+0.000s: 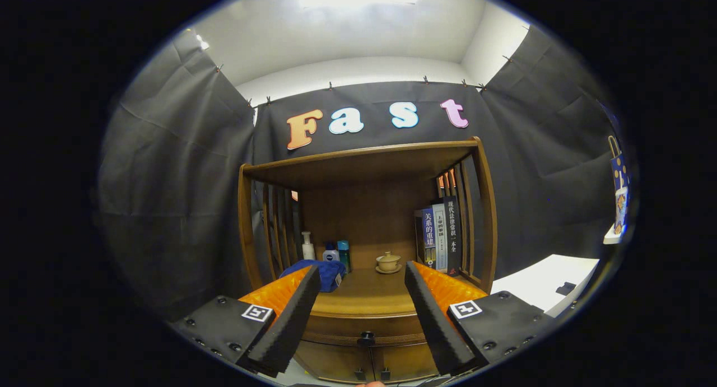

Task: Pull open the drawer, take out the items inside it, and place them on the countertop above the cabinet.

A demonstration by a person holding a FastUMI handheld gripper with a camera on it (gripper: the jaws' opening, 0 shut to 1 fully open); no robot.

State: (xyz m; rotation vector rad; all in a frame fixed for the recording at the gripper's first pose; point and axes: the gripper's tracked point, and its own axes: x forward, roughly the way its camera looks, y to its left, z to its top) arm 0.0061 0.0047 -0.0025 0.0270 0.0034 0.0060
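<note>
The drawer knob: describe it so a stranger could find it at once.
Start at the wooden cabinet against the black cloth wall. Below its countertop runs the closed drawer front. The drawer knob is the small dark round stud at its middle, between the open gripper fingers, above two smaller knobs.

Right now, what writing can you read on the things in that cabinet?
"关系的重建": the blue-and-white book.
"现代法律常识一本全": the dark book.
Too small to read: the middle book, the bottles.
No words: the gripper, fingers open either side of the drawer knob.
</note>
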